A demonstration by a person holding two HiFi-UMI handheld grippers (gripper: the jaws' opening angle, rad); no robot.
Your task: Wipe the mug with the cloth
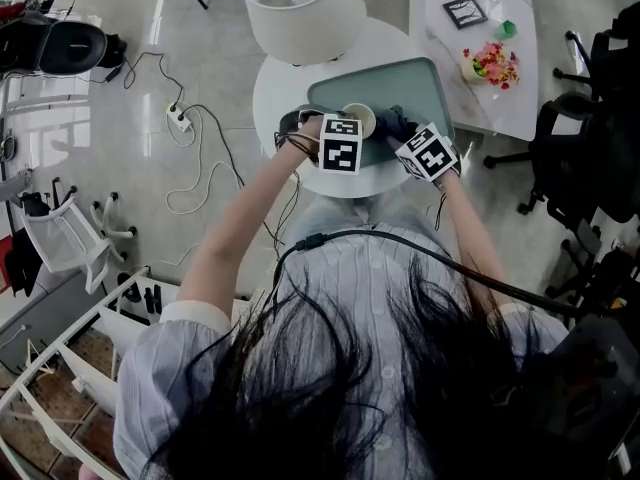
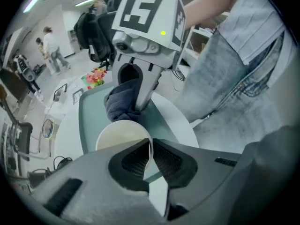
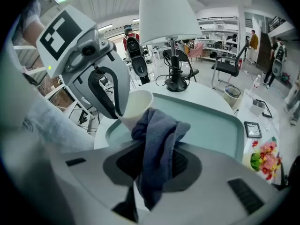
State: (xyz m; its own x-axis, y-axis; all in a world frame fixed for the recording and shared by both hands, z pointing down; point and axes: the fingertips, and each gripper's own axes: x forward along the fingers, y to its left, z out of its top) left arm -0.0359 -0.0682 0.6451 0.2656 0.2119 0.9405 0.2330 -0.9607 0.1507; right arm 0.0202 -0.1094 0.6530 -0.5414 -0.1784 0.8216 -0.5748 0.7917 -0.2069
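Observation:
A cream mug (image 1: 360, 120) is held above the teal tray (image 1: 420, 83). My left gripper (image 2: 150, 154) is shut on the mug's rim (image 2: 123, 134), with the thin wall pinched between its pads. My right gripper (image 3: 154, 165) is shut on a dark blue cloth (image 3: 157, 139), which bunches up out of the jaws. The cloth (image 2: 123, 102) touches the far side of the mug (image 3: 133, 108). In the head view the cloth (image 1: 393, 125) shows just right of the mug, between the two marker cubes.
The tray lies on a round white table (image 1: 275, 88) with a white lamp (image 1: 295, 8) at its far left. A second white table (image 1: 520, 58) at the right carries a framed picture (image 1: 465, 11) and flowers (image 1: 492, 65). Cables and a power strip (image 1: 178, 118) lie on the floor at the left.

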